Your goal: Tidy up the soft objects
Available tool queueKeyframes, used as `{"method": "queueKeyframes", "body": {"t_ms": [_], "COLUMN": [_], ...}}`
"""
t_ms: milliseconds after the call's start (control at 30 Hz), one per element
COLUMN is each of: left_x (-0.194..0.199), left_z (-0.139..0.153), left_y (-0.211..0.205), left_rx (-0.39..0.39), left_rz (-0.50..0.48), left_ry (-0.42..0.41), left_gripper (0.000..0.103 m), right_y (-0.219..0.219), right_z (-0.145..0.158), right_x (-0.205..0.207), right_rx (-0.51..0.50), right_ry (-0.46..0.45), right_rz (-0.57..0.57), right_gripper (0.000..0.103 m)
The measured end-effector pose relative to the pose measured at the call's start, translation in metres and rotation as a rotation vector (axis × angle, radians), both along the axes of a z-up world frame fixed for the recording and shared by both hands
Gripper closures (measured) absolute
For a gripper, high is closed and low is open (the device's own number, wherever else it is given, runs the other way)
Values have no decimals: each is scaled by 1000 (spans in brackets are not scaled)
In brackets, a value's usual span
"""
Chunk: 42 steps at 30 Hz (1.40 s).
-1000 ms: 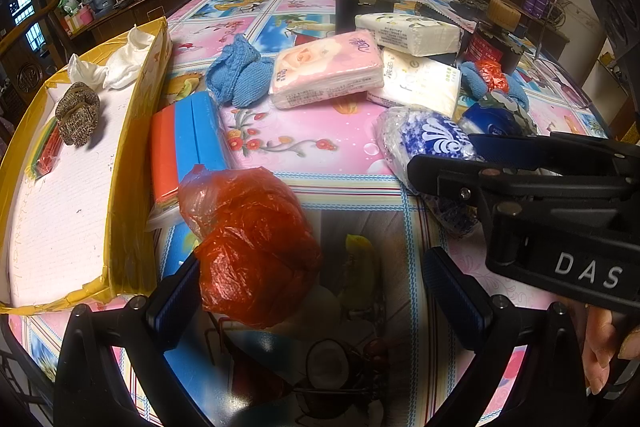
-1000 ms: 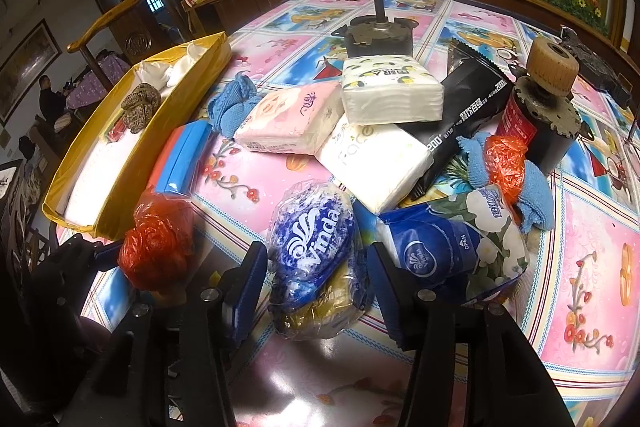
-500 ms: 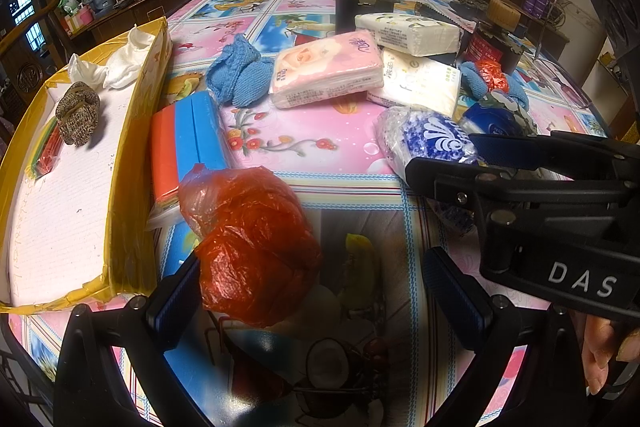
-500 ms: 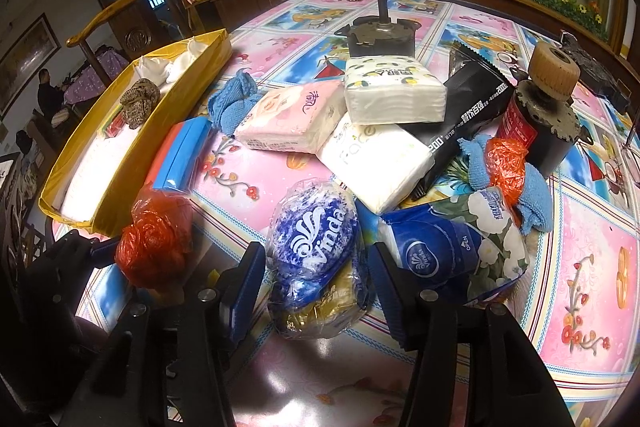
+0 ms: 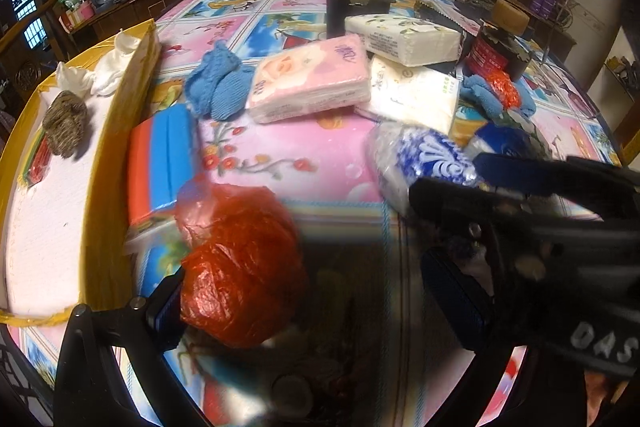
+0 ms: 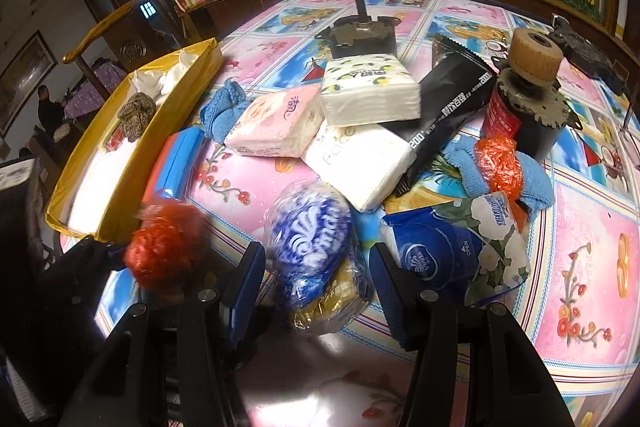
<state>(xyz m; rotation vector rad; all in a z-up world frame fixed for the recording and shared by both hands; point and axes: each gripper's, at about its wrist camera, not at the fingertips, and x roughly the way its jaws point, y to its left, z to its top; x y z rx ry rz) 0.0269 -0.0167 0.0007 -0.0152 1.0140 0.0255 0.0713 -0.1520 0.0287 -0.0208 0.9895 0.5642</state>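
On a surface (image 6: pixel 248 183) covered with a pink-and-blue cartoon-print cloth, the left hand-held gripper (image 5: pixel 316 291) stands wide open around a crumpled red plastic bag (image 5: pixel 240 267), which rests against its left finger only. The right hand-held gripper (image 6: pixel 316 275), also wide open, straddles a blue-and-white patterned tissue pack in clear wrap (image 6: pixel 308 235) without closing on it. Just beside the red bag lies an orange-and-blue sponge block (image 5: pixel 160 155), next to a yellow-walled cardboard tray (image 5: pixel 100 155) holding a brown knitted bundle (image 5: pixel 66 123) and white crumpled tissues (image 5: pixel 108 67). Farther back, a pink tissue pack (image 6: pixel 276 127) and a blue knitted cloth (image 6: pixel 222 111) lie touching.
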Motion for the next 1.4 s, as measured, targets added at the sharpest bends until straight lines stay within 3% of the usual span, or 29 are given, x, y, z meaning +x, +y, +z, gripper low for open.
{"method": "queueKeyframes", "body": {"t_ms": [367, 500, 700, 1400], "left_x": [7, 7, 6, 6], "left_z": [0, 0, 0, 0], "left_y": [-4, -5, -5, -5], "left_rx": [-2, 0, 0, 0], "left_rz": [-10, -14, -14, -14], "left_ry": [3, 2, 2, 2], "left_gripper": [0, 0, 0, 0], "right_y": [-40, -56, -60, -83], "right_z": [-1, -1, 2, 6], "right_x": [-15, -22, -24, -17], "right_rx": [72, 112, 110, 247], "right_ry": [14, 11, -1, 44], "right_rz": [-37, -47, -47, -111], "right_gripper": [42, 34, 34, 34]}}
